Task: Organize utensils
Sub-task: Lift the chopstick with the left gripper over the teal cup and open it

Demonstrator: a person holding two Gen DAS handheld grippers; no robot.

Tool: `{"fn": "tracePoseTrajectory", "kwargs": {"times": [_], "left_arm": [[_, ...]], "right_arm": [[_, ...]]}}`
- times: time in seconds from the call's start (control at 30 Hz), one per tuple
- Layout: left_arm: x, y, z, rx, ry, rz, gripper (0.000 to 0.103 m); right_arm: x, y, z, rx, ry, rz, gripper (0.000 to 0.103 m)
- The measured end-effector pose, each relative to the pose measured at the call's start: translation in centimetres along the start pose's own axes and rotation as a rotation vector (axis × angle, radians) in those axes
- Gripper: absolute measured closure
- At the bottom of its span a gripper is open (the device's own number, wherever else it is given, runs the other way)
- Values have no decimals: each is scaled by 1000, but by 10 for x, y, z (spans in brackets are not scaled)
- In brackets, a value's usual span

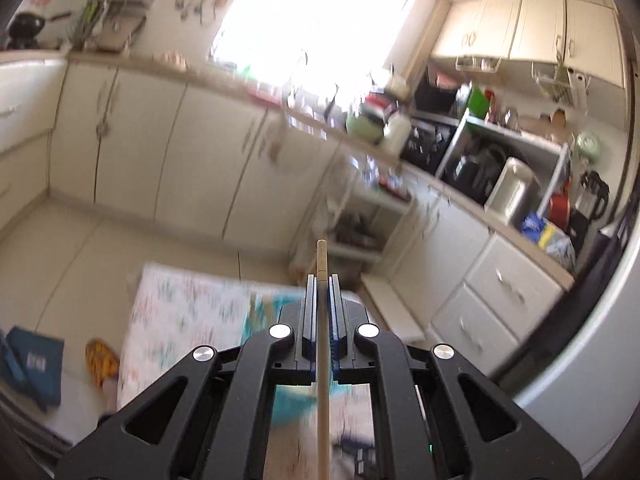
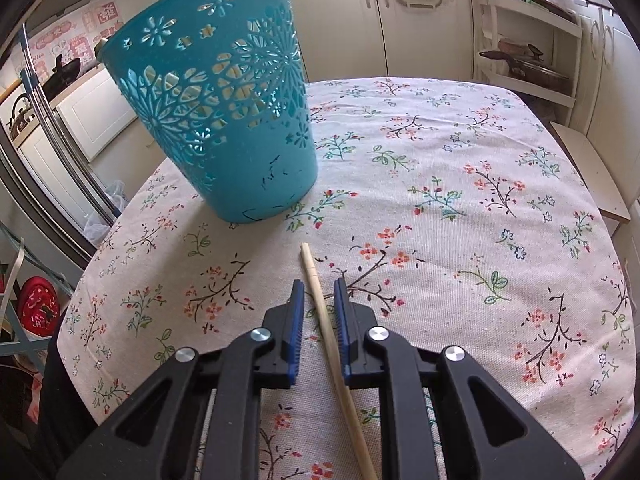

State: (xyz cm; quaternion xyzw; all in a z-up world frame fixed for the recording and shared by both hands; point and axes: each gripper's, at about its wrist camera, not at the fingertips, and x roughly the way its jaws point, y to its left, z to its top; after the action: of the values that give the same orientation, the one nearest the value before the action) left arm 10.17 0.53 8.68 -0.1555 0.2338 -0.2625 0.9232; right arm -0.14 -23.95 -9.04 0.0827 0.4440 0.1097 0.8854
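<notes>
My left gripper [image 1: 322,280] is shut on a wooden chopstick [image 1: 322,256], held high above the table; the stick runs between the pads and juts past the tips. A blurred patch of the teal basket [image 1: 264,312] shows below it. In the right wrist view, a second wooden chopstick [image 2: 316,284] lies on the floral tablecloth [image 2: 460,200]. My right gripper [image 2: 319,284] is open, low over the cloth, with a finger on each side of the stick. The teal perforated basket [image 2: 240,120] stands upright just beyond, to the left.
Cream cabinets [image 1: 160,140] and a cluttered counter [image 1: 380,120] line the kitchen walls. A shelf rack [image 2: 524,52] with pans stands past the table's far right corner. A steel fridge [image 2: 48,152] is to the left of the table.
</notes>
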Motion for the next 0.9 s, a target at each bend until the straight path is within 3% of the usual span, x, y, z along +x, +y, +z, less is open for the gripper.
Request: {"fn": "tracePoseTrajectory", "kwargs": {"times": [0.27,0.57,0.9], "left_arm": [[46,-24,28,52,-171,93,98],[97,-5,16,10,-172,154,98],[100,9,14,-36,-183,162,98]], "right_arm": [[-1,-9,1,39,-2,45,87],[-1,-11,1,68,-1,78,87],[-1,-11,1,69,-2,79,87]]}}
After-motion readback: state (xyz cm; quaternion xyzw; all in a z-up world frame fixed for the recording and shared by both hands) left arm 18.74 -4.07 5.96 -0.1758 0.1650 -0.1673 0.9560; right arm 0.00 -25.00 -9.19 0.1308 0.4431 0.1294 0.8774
